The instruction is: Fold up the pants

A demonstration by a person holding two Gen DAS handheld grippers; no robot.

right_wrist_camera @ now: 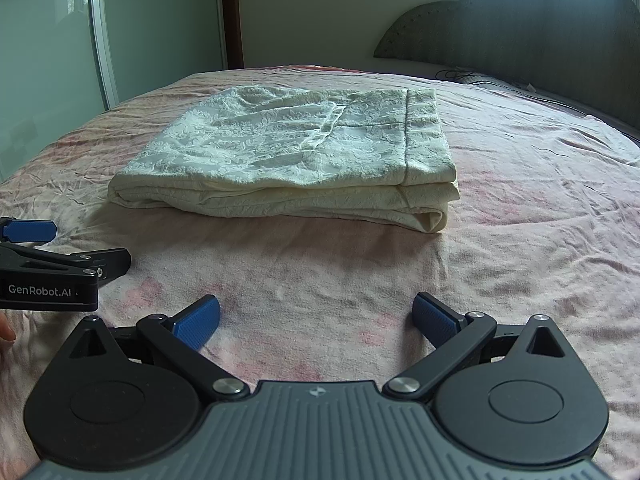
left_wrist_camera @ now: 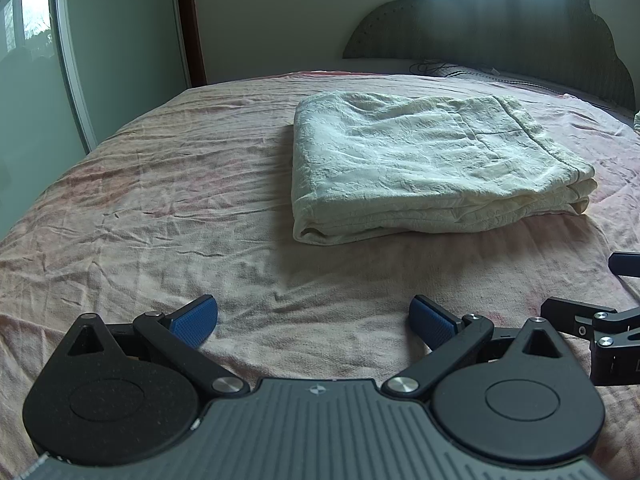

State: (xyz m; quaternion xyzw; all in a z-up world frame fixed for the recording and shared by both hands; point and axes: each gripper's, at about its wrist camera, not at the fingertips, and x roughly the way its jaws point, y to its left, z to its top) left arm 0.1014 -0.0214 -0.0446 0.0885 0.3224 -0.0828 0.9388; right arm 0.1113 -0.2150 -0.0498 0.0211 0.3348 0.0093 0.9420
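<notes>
The cream-white pants (left_wrist_camera: 424, 164) lie folded into a thick rectangular stack on the pink bedsheet (left_wrist_camera: 160, 208); they also show in the right wrist view (right_wrist_camera: 296, 160). My left gripper (left_wrist_camera: 314, 322) is open and empty, hovering over the sheet well short of the stack. My right gripper (right_wrist_camera: 316, 318) is open and empty too, equally short of the stack. The right gripper's body shows at the right edge of the left wrist view (left_wrist_camera: 600, 332). The left gripper's body shows at the left edge of the right wrist view (right_wrist_camera: 48, 268).
A dark scalloped headboard (left_wrist_camera: 520, 28) stands at the far end of the bed. Pale green sliding wardrobe doors (left_wrist_camera: 36, 80) run along the left side. A dark cable (right_wrist_camera: 468, 74) lies near the headboard. The wrinkled sheet (right_wrist_camera: 540, 240) surrounds the stack.
</notes>
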